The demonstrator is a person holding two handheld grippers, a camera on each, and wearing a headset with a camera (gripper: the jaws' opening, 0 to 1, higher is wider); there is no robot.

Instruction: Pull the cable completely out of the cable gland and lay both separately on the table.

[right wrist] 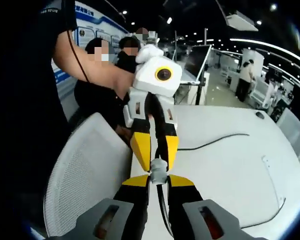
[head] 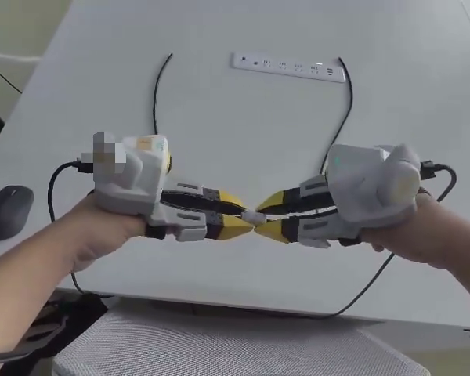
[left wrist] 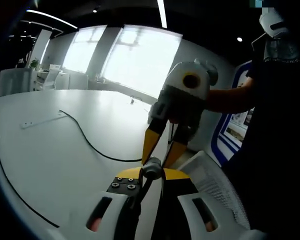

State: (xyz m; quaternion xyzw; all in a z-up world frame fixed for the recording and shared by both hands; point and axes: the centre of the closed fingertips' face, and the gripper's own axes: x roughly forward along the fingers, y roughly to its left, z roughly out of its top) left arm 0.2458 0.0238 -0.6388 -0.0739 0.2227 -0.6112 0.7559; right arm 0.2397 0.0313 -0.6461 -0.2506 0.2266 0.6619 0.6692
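The left gripper [head: 243,217] and the right gripper [head: 268,217] are held tip to tip in the air, just off the near edge of the white table [head: 243,125]. The cable gland [head: 255,218] sits right where the two sets of yellow tips meet.

In the left gripper view, the jaws are drawn in close with the cable gland [left wrist: 152,169] pinched at their very tips. The right gripper [left wrist: 162,152] comes in head-on from straight ahead of them, its tips almost touching the same piece.

In the right gripper view, the jaws stand a narrow gap apart. The pale cable gland [right wrist: 158,170] is lodged at their tips, and the thin black cable [right wrist: 162,205] trails back from it down the gap between them. Whether these jaws press on the cable gland or on the cable cannot be told. The cable is not out of the cable gland.

Well beyond both sets of jaws, a power strip [head: 290,67] lies on the table. A mouse [head: 8,211] sits out past the left gripper's outer side, and a mesh chair [head: 219,345] is below the jaws
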